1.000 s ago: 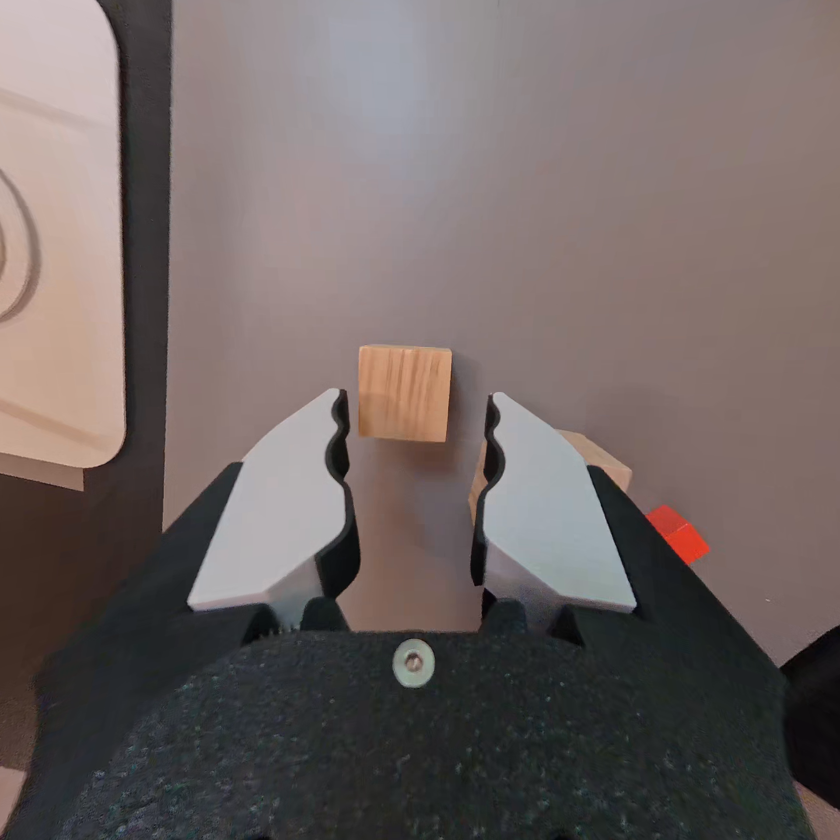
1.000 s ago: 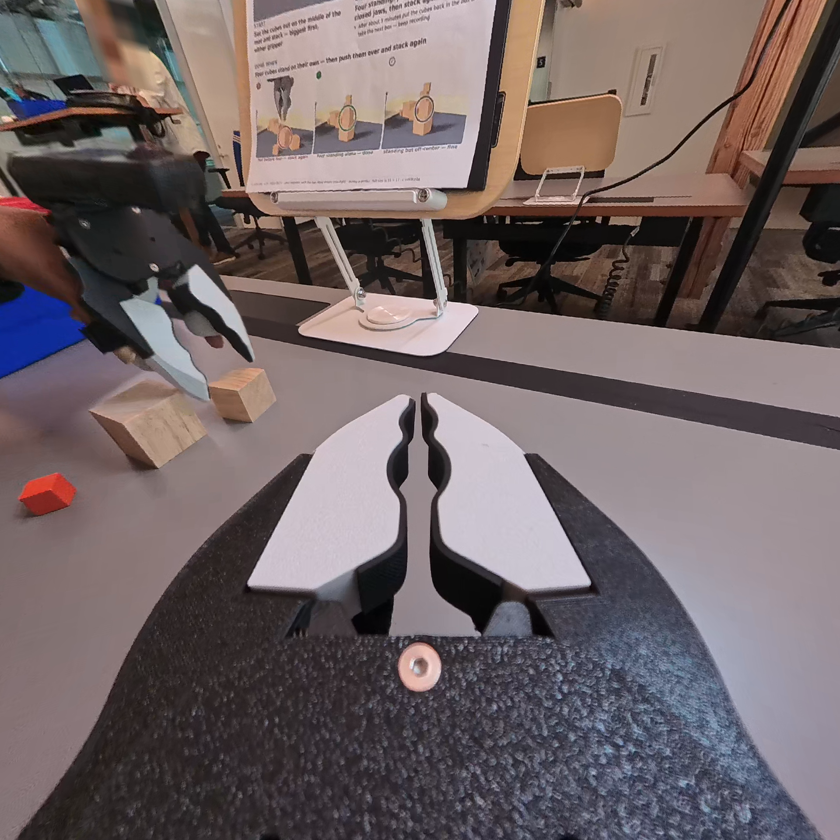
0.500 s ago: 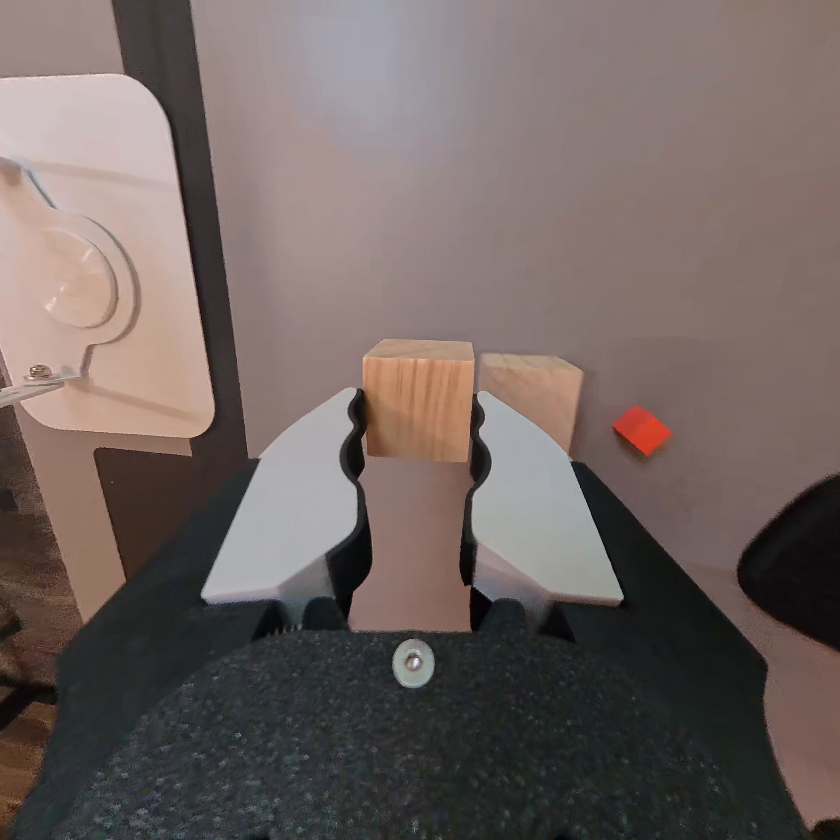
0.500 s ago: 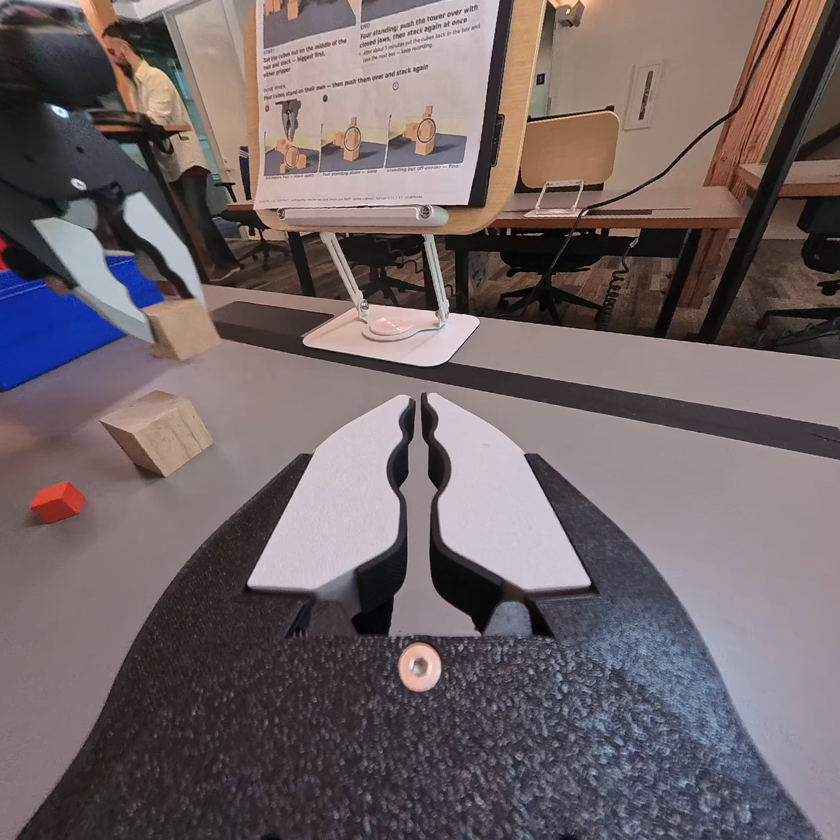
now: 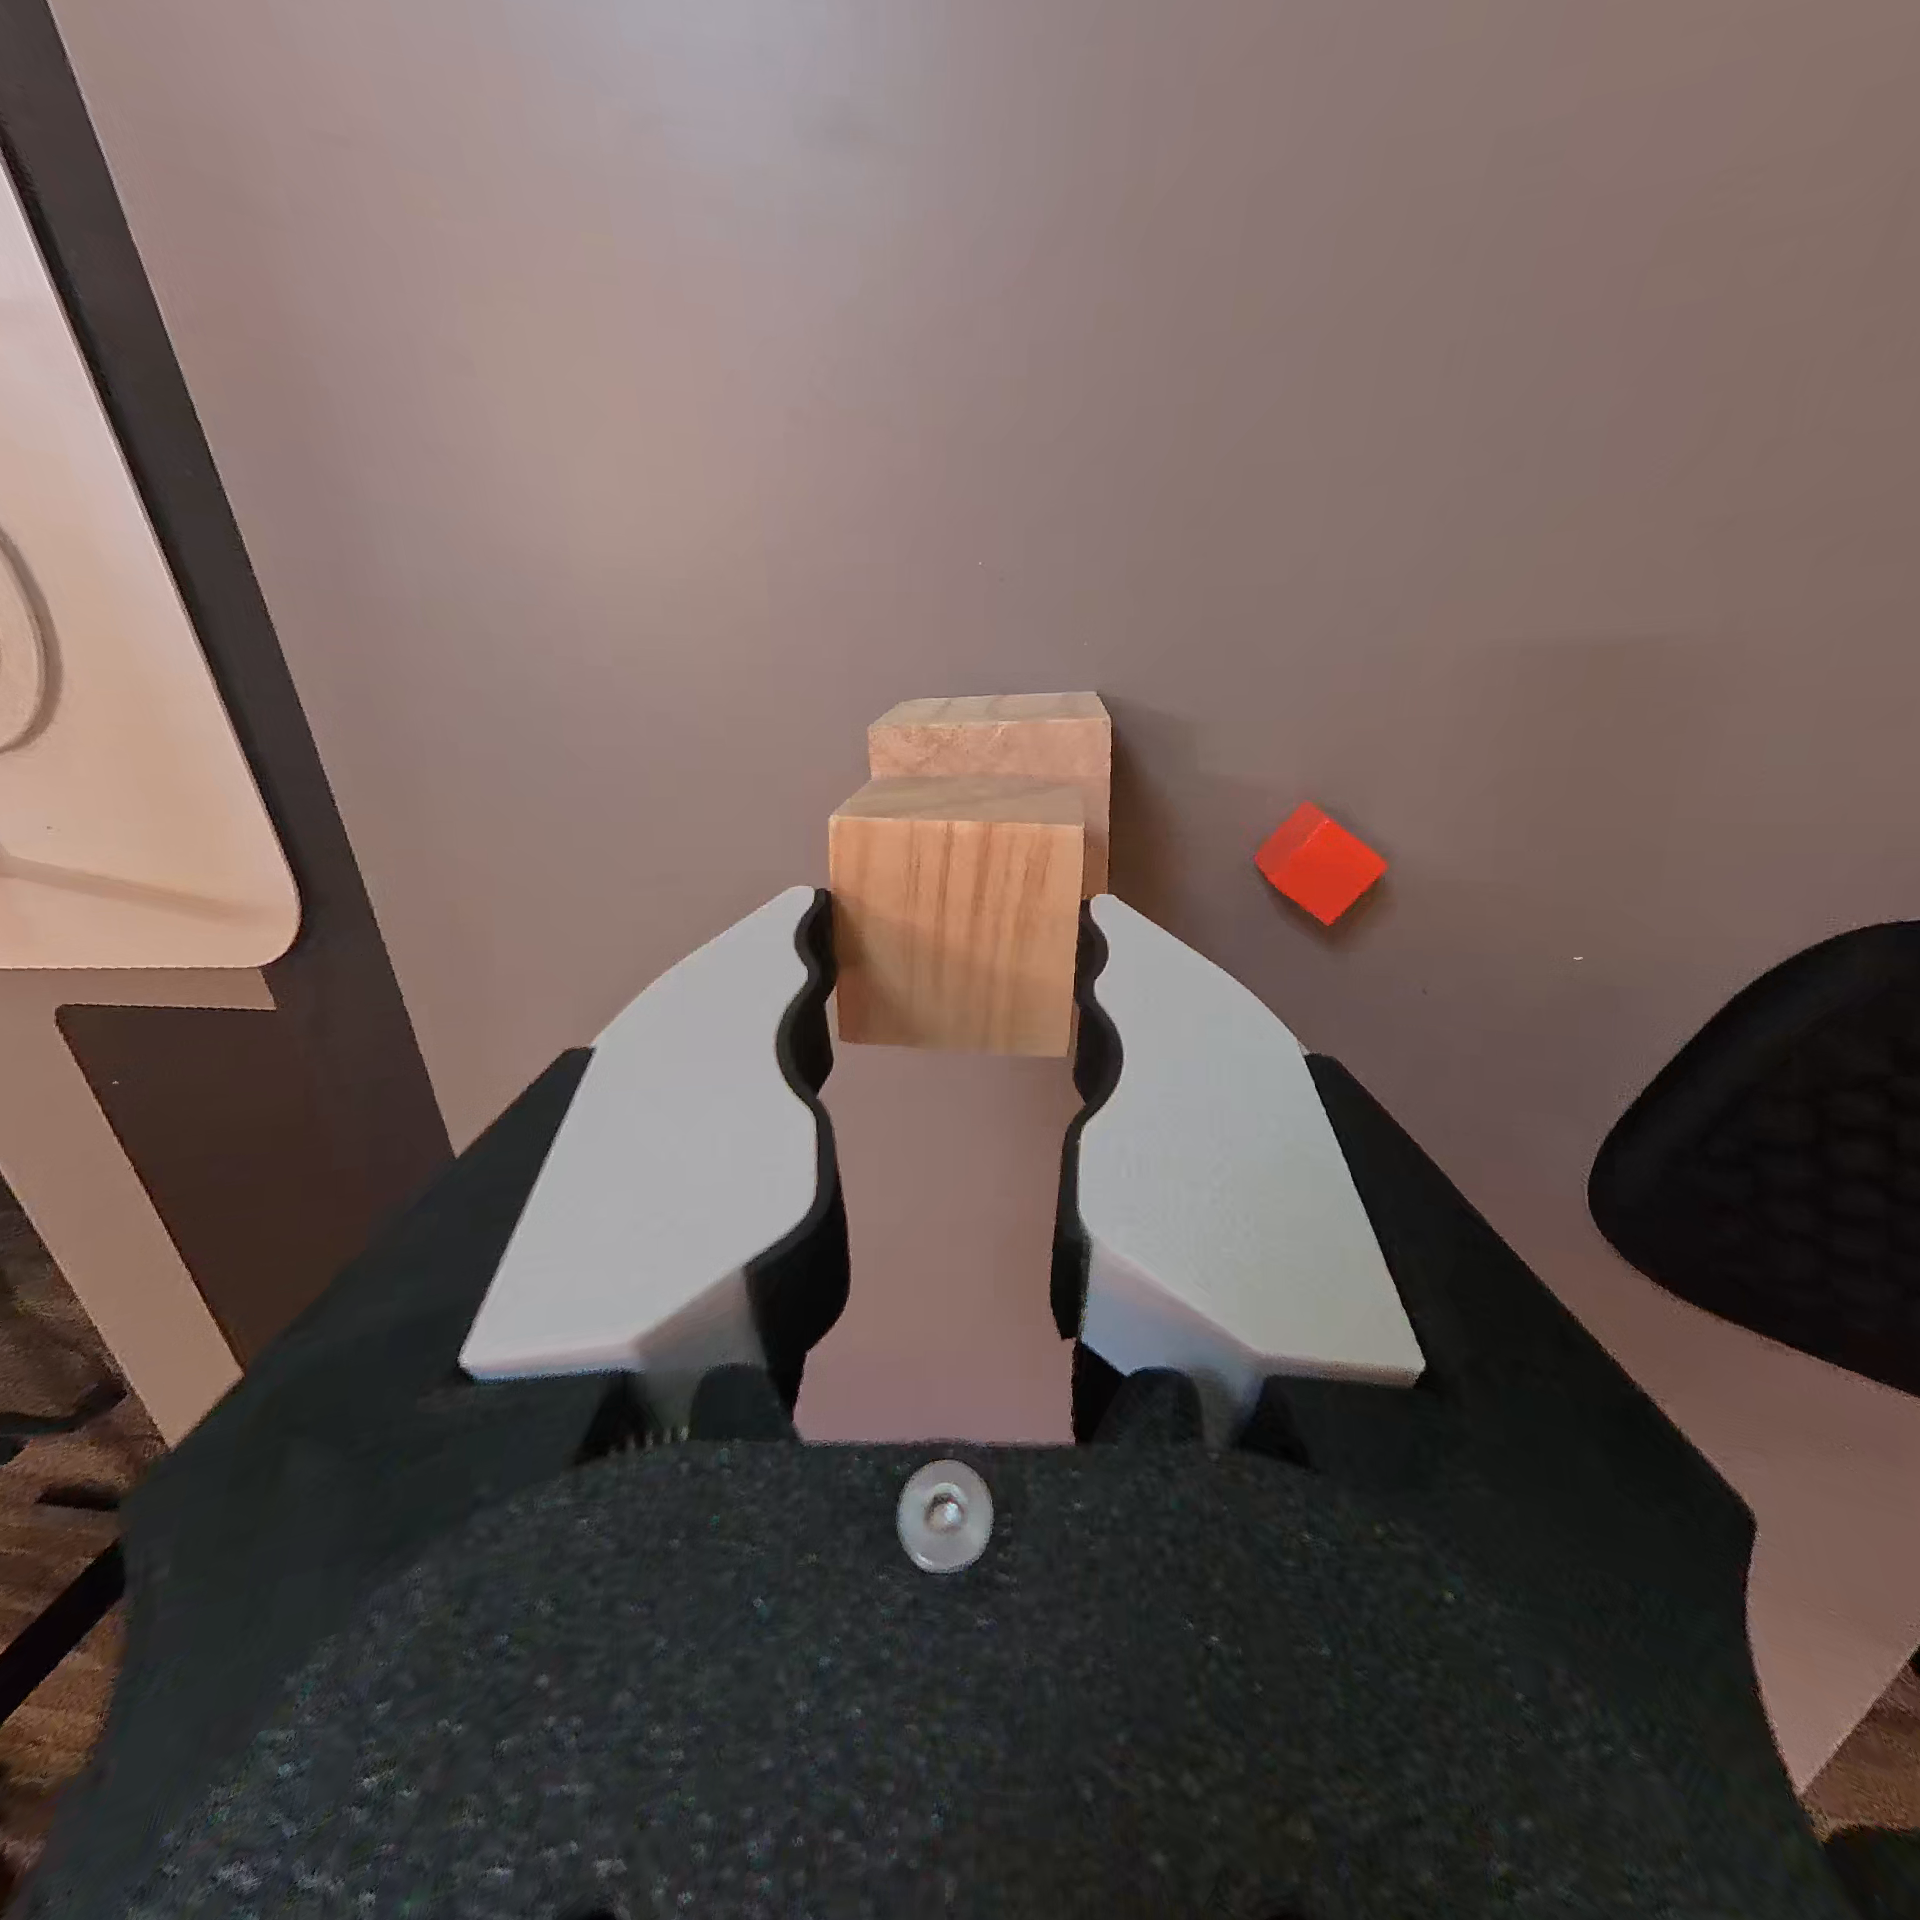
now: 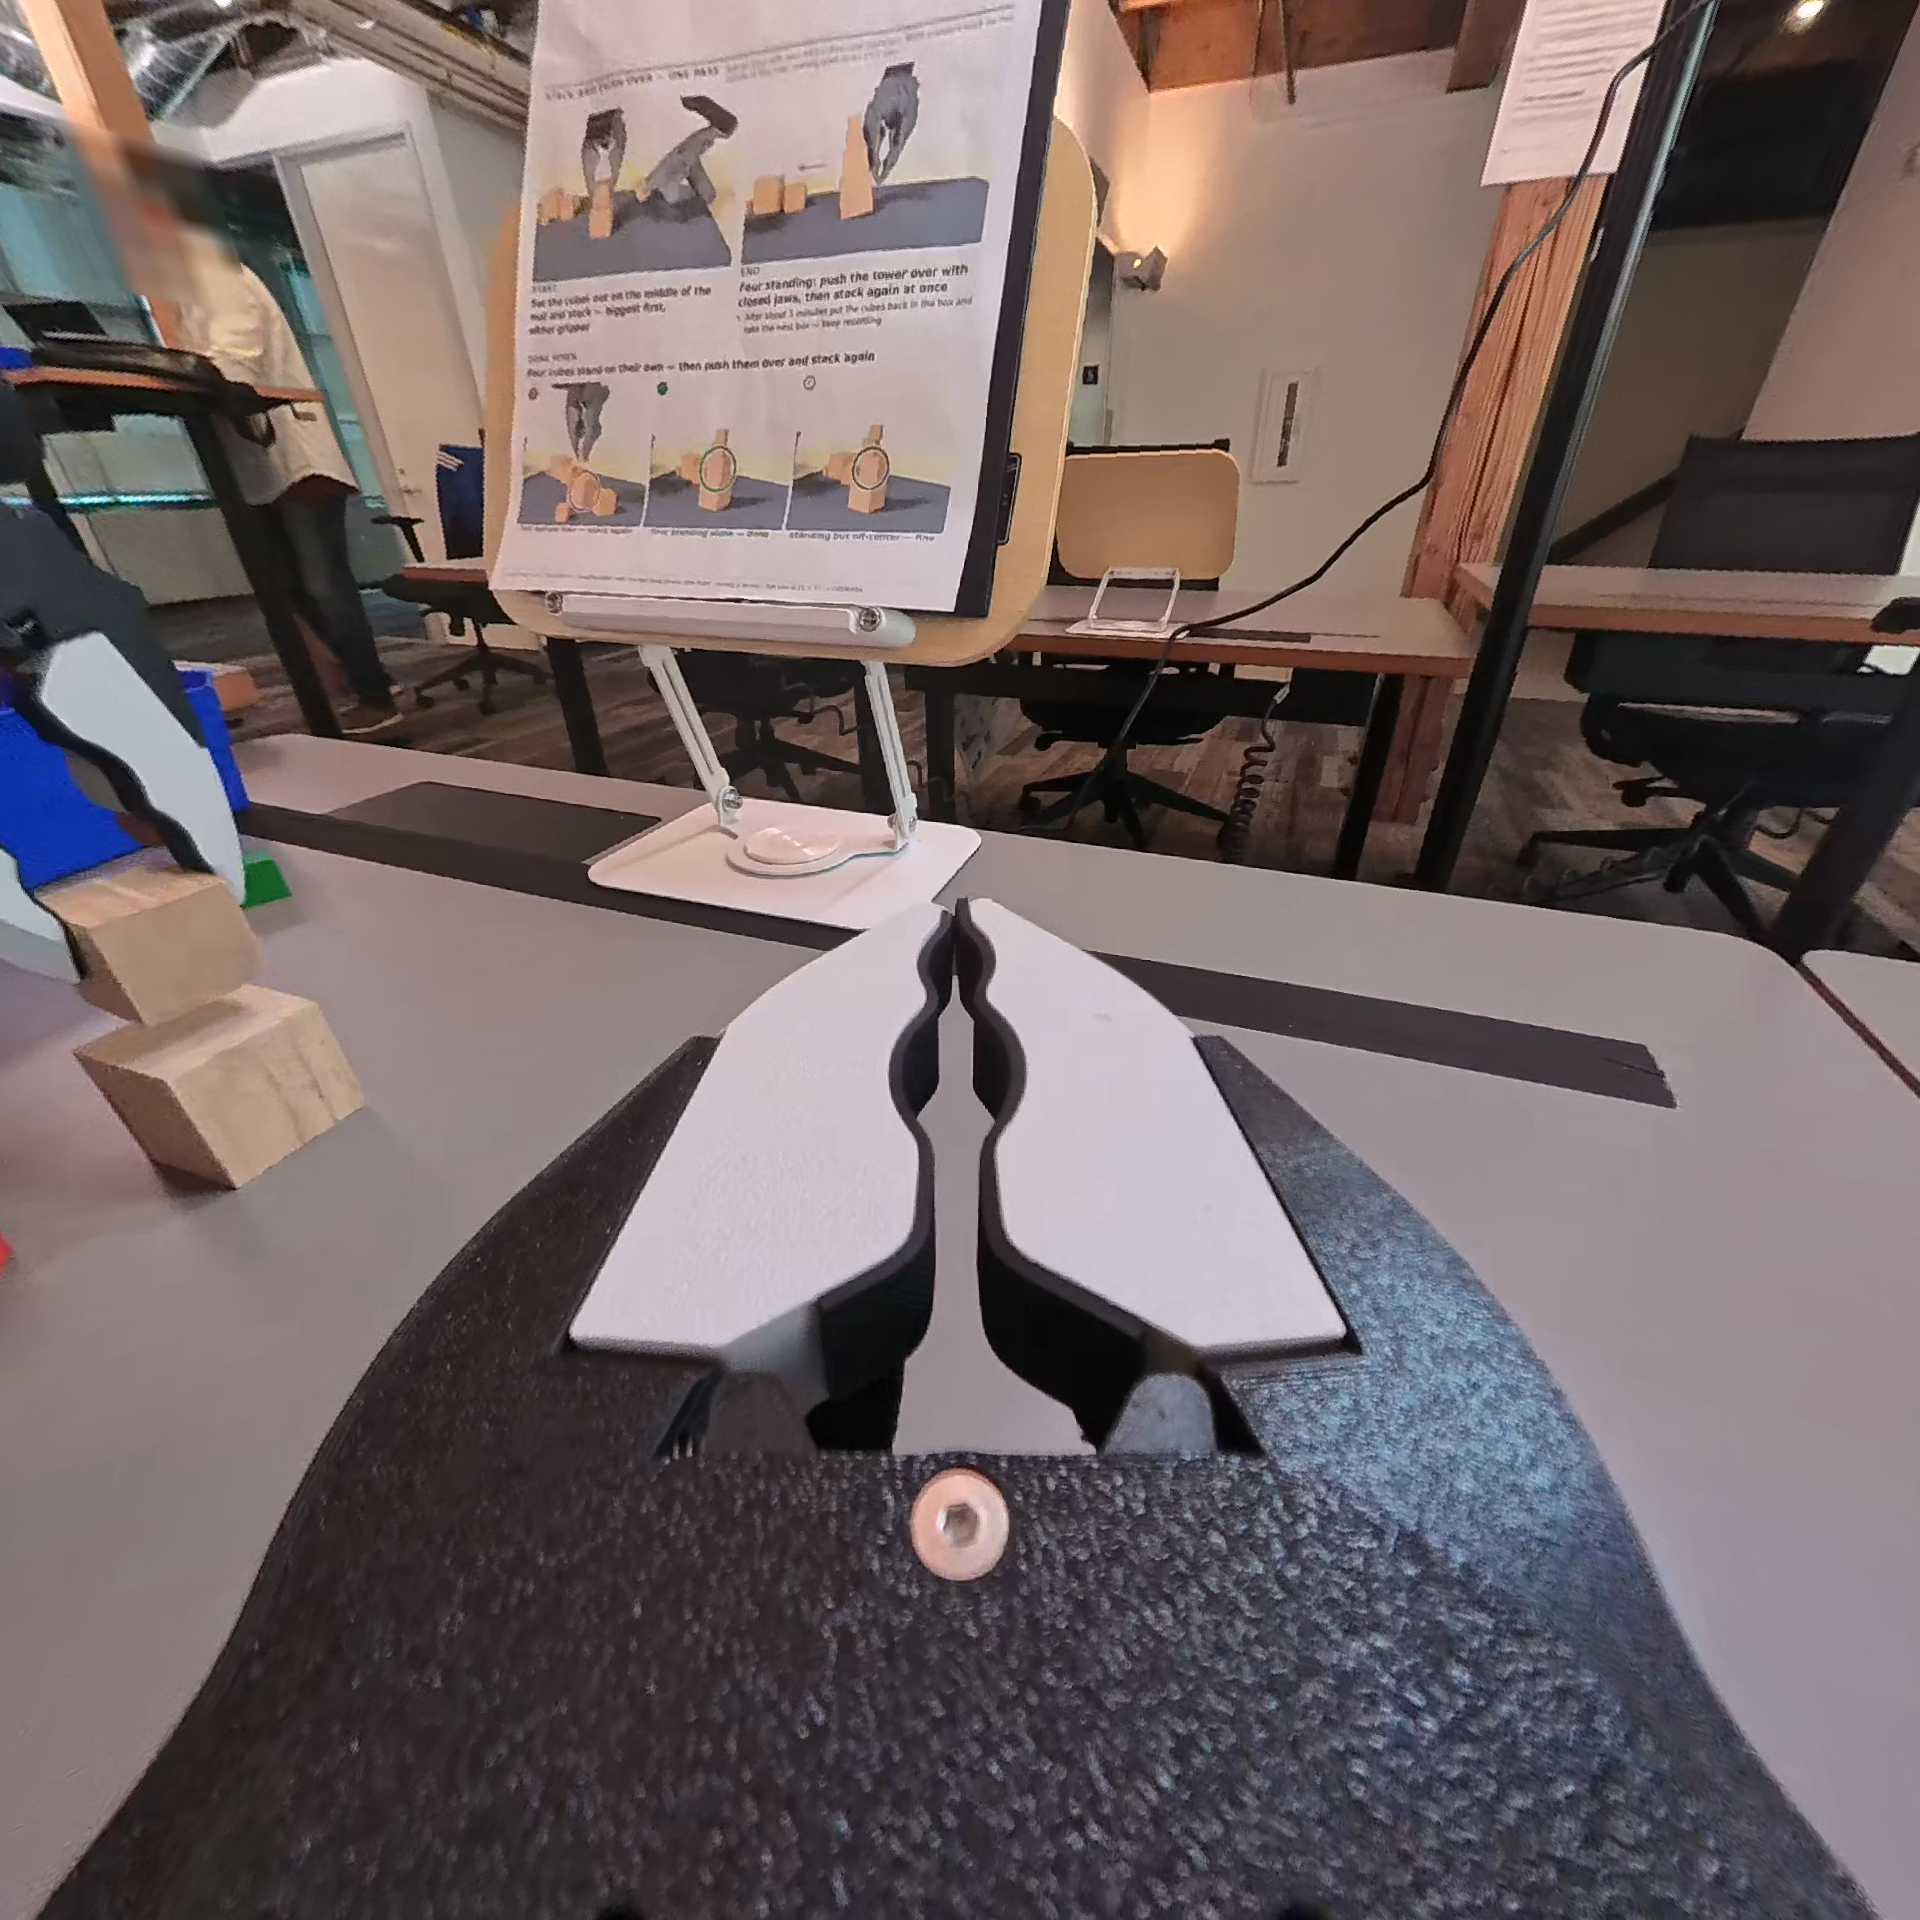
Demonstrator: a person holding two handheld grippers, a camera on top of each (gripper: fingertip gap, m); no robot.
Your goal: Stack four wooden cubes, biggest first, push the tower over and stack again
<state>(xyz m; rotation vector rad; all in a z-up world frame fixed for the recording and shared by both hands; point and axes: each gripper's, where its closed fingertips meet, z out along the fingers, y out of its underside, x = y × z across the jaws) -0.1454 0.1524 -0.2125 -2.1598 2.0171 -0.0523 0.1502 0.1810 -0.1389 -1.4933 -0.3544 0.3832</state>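
My left gripper (image 5: 954, 935) is shut on a small wooden cube (image 5: 956, 920); both pads press its sides and it hangs just above a larger wooden cube (image 5: 987, 738) on the grey table. The right wrist view shows the same: the held cube (image 6: 156, 940) hovers tilted over the larger cube (image 6: 223, 1081), with the left gripper's white fingers (image 6: 145, 758) around it. A small red cube (image 5: 1320, 860) lies on the table to the right of them. My right gripper (image 6: 956, 914) is shut with nothing between its pads, low over the table to the right.
A white stand base (image 6: 790, 857) bearing a board with a printed sheet (image 6: 769, 301) stands at the table's far side, on a black strip (image 6: 1351, 1013). A green block (image 6: 265, 878) and a blue bin (image 6: 52, 821) sit at far left. Desks and chairs lie beyond. My hands' fingertips stand some 30 cm from each other.
My left gripper closed on the small wooden cube, lifted it off the table and carried it over the larger cube. My right gripper stayed shut and moved little.
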